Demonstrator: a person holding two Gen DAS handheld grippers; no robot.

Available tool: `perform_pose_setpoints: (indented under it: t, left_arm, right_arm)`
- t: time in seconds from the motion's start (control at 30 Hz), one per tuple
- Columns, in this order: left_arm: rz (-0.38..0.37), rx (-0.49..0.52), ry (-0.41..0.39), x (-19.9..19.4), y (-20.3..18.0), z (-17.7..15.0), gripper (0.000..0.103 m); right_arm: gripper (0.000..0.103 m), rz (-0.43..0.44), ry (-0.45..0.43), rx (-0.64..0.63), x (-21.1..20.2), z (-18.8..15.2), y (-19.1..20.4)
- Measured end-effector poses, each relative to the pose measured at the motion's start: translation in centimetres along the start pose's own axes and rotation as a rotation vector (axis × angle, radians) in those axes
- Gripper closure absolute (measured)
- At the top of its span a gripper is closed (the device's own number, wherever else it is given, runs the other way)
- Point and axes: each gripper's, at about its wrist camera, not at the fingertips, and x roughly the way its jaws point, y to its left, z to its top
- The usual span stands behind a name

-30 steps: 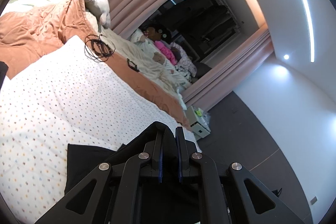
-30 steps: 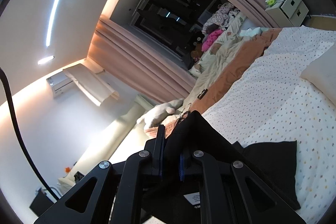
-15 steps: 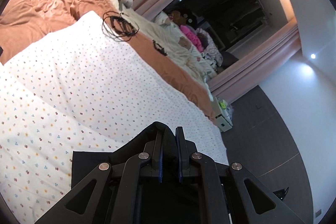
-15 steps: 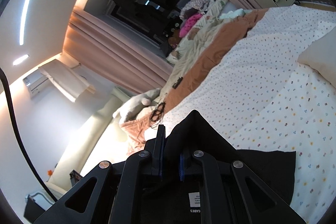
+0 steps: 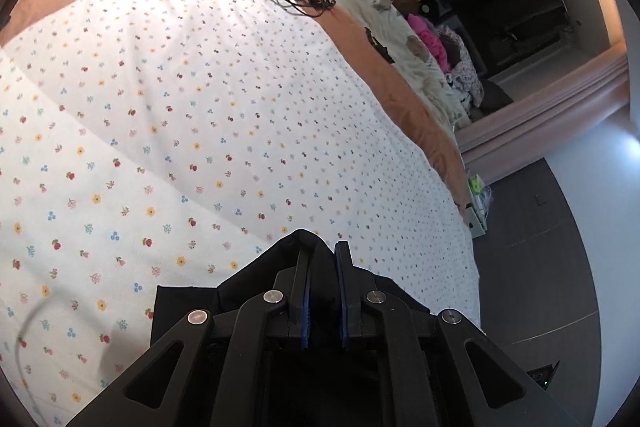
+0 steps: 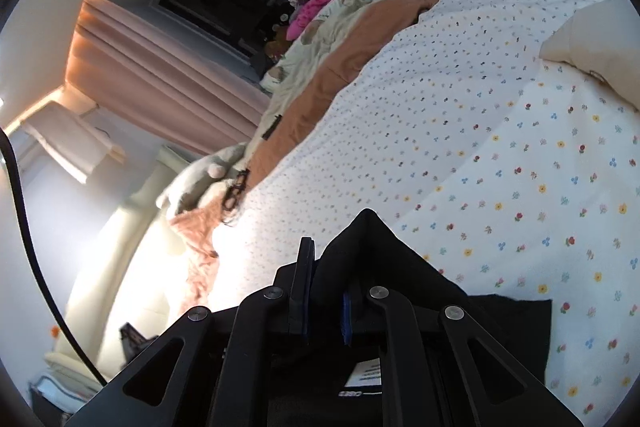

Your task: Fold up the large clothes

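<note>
The left gripper (image 5: 323, 251) is clamped on a peak of the black garment (image 5: 184, 311), which drapes down from the jaws onto the floral bedsheet (image 5: 168, 115). The right gripper (image 6: 326, 259) has cloth between its jaws too (they are opening slightly), the garment (image 6: 516, 327) spreading over the same sheet (image 6: 500, 167).

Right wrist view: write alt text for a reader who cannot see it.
The right gripper pinches a peaked fold of black fabric garment, jaws just starting to open, above a white bedsheet with small flower print. Beyond lie a rust-orange blanket, a cream pillow and pink curtains.
</note>
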Motion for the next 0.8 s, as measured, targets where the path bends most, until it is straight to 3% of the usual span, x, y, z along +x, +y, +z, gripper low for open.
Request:
perform_pose_setpoints:
  t: [0.07,0.1,0.13,0.17,0.23,0.33,0.53,0.8]
  left_arm:
    - [-0.009,-0.01,0.002,0.2,0.1,0.3,0.084]
    - [-0.009,-0.017,0.012,0.4,0.2,0.5,0.078]
    - [-0.013,-0.021,0.016,0.4,0.2,0.7,0.064]
    - [-0.009,-0.023,0.013,0.2,0.1,0.8,0.043]
    - [0.001,-0.011,-0.038,-1.0,-0.1,0.7,0.029]
    - [0.01,0.037,-0.091,-2.7,-0.4,0.5,0.027]
    - [0.107,0.057,-0.031,-4.0,2.5,-2.0,0.028]
    - [0.208,0.065,0.061,-5.8,6.4,-6.7,0.028]
  right_arm:
    - [0.075,-0.07,0.016,-0.016,0.5,0.3,0.3]
    - [0.056,-0.076,0.021,-0.013,0.7,0.4,0.2]
    - [0.036,-0.089,0.02,-0.007,0.6,0.5,0.2]
    - [0.032,-0.1,0.008,-0.007,0.4,0.5,0.2]
    - [0.03,-0.124,-0.028,-0.029,-0.8,0.4,0.4]
    - [0.03,-0.134,-0.027,-0.029,-1.9,0.2,0.2]
    - [0.03,-0.197,-0.003,-0.011,-3.9,-1.4,-1.4]
    - [0.03,-0.291,0.126,-0.014,-5.2,-5.0,-3.7]
